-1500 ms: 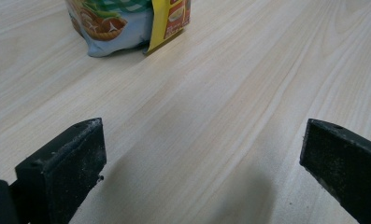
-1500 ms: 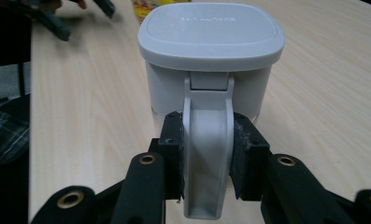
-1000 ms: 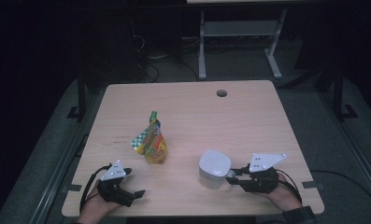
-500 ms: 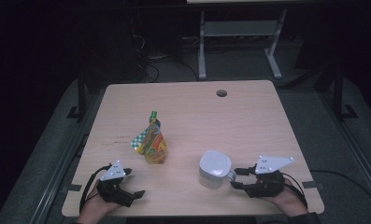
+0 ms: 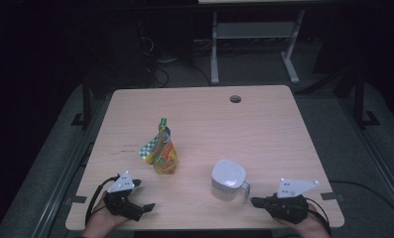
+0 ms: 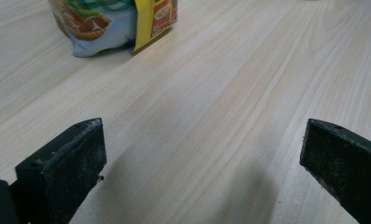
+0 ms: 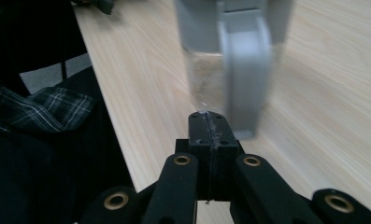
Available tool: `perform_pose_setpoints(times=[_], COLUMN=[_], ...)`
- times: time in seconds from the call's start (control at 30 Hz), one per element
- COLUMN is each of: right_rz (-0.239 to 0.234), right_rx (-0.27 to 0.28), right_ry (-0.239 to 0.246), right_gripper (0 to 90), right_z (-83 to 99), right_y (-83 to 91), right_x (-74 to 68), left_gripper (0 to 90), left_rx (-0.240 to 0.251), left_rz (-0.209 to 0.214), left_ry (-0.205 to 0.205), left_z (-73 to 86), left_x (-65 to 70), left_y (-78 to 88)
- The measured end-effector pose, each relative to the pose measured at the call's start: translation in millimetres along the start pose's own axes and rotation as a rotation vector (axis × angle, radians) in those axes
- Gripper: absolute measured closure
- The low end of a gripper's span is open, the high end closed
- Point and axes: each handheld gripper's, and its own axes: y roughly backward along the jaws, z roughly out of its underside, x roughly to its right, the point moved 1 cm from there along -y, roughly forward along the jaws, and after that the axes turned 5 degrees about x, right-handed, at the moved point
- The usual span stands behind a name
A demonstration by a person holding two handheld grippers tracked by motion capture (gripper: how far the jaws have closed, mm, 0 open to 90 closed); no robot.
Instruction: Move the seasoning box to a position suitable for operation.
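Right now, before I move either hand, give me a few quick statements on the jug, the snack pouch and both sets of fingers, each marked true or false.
1. The right gripper has its fingers pressed together with nothing between them. True.
2. The right gripper grips the handle of the jug. False: it sits just short of the handle, apart from it.
3. The left gripper has its fingers spread wide over bare table. True.
4. The snack pouch lies flat inside the jug. False: it stands upright on the table, left of the jug.
5. The jug stands upright with its lid on. True.
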Motion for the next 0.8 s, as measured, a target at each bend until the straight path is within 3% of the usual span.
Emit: perform_pose_setpoints(times=[0.3,0.8], right_rz=[-0.028,0.023], right_rx=[-0.024,-0.029], right_ry=[0.032,0.019], right_gripper=[89.9,90.0], right_z=[-4.4,-9.3], right_y=[-17.0,-22.1], right_x=[-3.9,18.2], left_gripper=[0.0,0.0], left_rx=[-0.003,-0.003], left_rz=[0.0,0.007], left_ry=[-0.003,0.002], left_z=[-0.3,0.0], left_x=[0.1,0.2], left_y=[-0.6,-1.6])
